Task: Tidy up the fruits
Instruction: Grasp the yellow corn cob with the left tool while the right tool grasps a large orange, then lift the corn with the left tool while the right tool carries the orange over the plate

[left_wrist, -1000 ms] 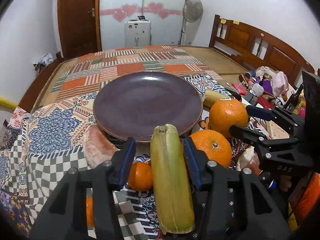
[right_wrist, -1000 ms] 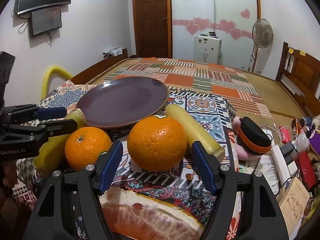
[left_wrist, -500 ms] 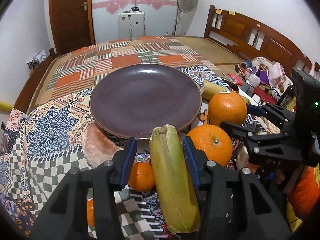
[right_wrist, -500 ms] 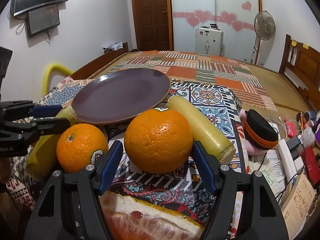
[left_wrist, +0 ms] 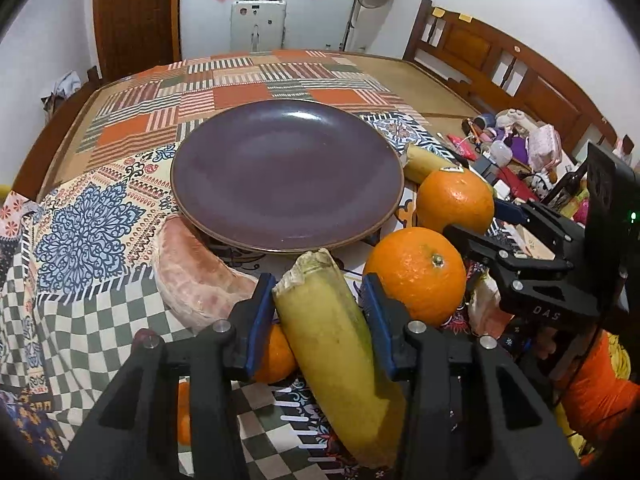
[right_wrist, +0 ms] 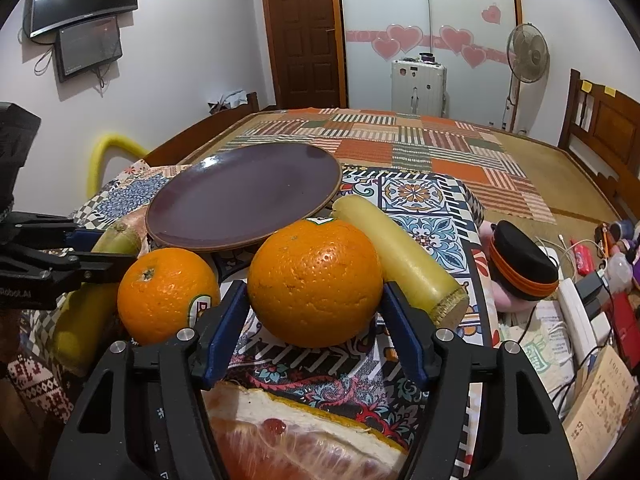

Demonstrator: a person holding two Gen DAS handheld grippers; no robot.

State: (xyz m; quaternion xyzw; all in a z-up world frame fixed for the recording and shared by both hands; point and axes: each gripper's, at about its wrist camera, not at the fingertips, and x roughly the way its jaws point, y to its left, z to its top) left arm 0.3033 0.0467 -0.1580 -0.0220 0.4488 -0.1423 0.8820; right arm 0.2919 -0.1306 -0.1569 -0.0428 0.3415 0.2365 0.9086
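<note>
Both jaws are closing: left gripper [left_wrist: 318,312] around the yellow-green stalk [left_wrist: 340,360], right gripper [right_wrist: 314,330] around the far orange [right_wrist: 315,282] (pads barely clear). Seat them squarely before lifting toward the purple plate [left_wrist: 286,174].

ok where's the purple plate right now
The purple plate sits on the patterned cloth, centre of the left wrist view, just beyond the yellow corn cob and left of the two oranges.

A small orange [left_wrist: 276,356] hides mostly behind the left tongs [left_wrist: 320,312]; the pomelo wedge [right_wrist: 304,436] is cut off below (clutter at the bed's right edge is indistinct).
</note>
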